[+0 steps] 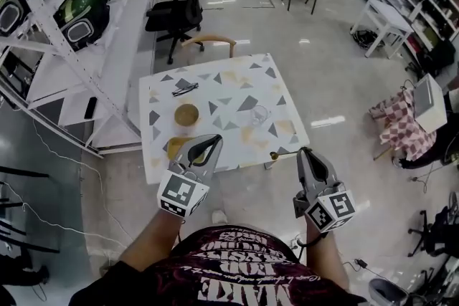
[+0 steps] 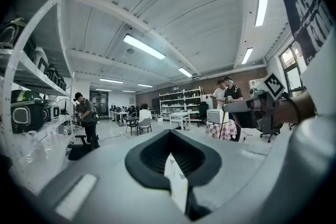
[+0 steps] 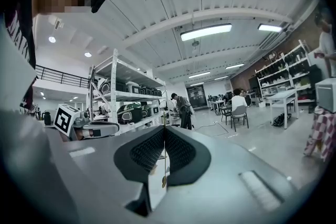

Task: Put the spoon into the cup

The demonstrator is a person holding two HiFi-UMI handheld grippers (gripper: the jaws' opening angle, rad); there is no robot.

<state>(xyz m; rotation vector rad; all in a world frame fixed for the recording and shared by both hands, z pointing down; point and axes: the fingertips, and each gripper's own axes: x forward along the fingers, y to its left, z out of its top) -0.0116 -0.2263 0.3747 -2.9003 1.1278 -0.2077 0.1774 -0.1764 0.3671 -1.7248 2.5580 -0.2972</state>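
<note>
Right gripper (image 1: 303, 152): jaws closed and clamped on the handle of the gold spoon (image 1: 280, 154). The spoon projects left from the tips, at the near edge of the patterned table (image 1: 215, 82). Left gripper (image 1: 212, 142): tips together, nothing between them. The clear cup (image 1: 259, 113) stands upright on the table, apart from both grippers.

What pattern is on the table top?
The table top is white with scattered grey and yellowish triangles; head view shows it best.
</note>
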